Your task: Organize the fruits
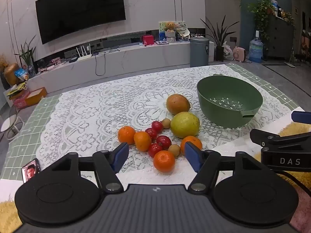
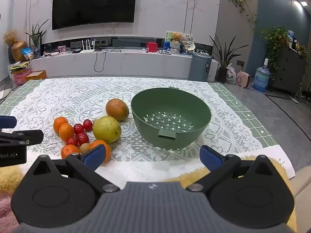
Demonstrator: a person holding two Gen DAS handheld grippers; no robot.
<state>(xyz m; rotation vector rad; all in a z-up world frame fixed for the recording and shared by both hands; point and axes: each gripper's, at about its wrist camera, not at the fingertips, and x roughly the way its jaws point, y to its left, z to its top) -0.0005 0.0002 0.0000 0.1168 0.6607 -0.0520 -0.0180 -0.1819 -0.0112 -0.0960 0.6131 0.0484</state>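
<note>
The fruit sits in a loose cluster on the lace tablecloth (image 1: 93, 112): a yellow-green fruit (image 1: 185, 124) at the heart of it, a reddish-orange mango (image 1: 177, 104) just behind, touching or nearly so, and four small red fruits (image 1: 157, 136) strung in front, flanked by small oranges (image 1: 126, 135) and a couple of little tan round ones (image 1: 174, 149), possibly longans, though they are too small to call. The nearest orange (image 1: 164, 161) lies right ahead of the left gripper (image 1: 156, 156), between its blue pads (image 1: 121, 155) in the left wrist view but not touched; those jaws stand wide apart with nothing in them. Another orange (image 1: 191, 142) peeks out from behind the right-hand pad. Off to the right of the cluster, the green colander bowl (image 2: 202, 114) stands upright with nothing in it, close beside the mango. The right gripper (image 2: 152, 156) faces that bowl, jaws spread to the full and holding nothing, the bowl ahead of them, the fruit cluster off to its left. Beyond the table, a dark television (image 2: 93, 3) hangs on the wall.
</note>
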